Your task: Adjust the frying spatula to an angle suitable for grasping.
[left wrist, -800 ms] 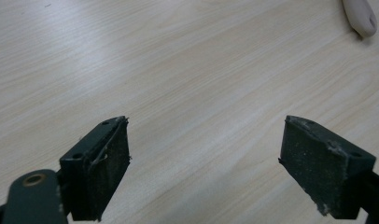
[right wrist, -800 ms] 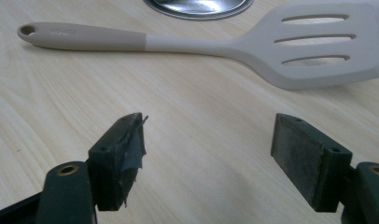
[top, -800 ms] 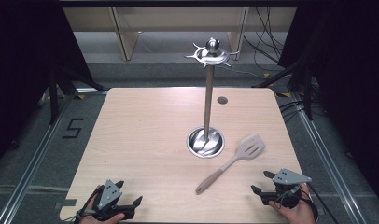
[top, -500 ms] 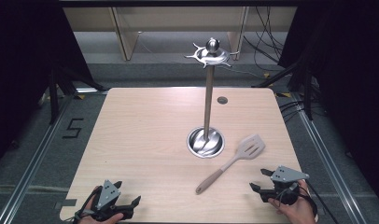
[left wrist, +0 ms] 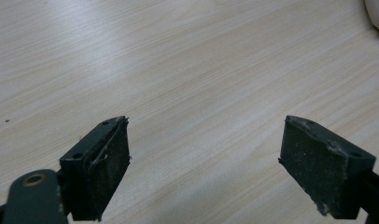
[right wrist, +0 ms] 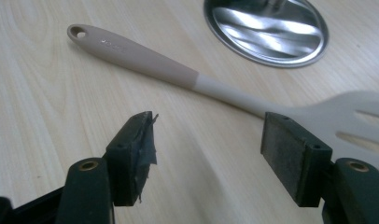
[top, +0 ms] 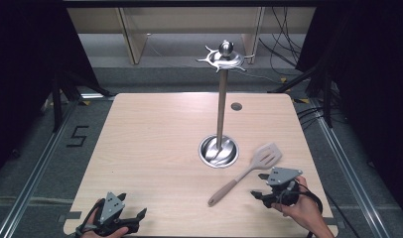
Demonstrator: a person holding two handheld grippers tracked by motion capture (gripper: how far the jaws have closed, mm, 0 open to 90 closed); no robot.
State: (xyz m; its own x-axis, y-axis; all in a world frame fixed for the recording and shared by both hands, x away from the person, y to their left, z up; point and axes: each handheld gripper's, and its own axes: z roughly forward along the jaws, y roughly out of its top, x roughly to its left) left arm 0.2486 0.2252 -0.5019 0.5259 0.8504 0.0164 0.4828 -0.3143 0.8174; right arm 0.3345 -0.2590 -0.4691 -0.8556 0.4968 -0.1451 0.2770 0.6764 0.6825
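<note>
Lower right of the high view: my right gripper (top: 263, 194), fingers apart and empty, nears the spatula (top: 245, 173) flat on the tabletop (top: 155, 144). Probably light, stiff; grasp mid-handle. Left gripper (top: 132, 218) open.

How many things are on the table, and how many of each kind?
Slotted spatula: 1
Metal utensil stand: 1
Handheld grippers: 2, the left gripper and the right gripper, both open and holding nothing
Total: 4
</note>
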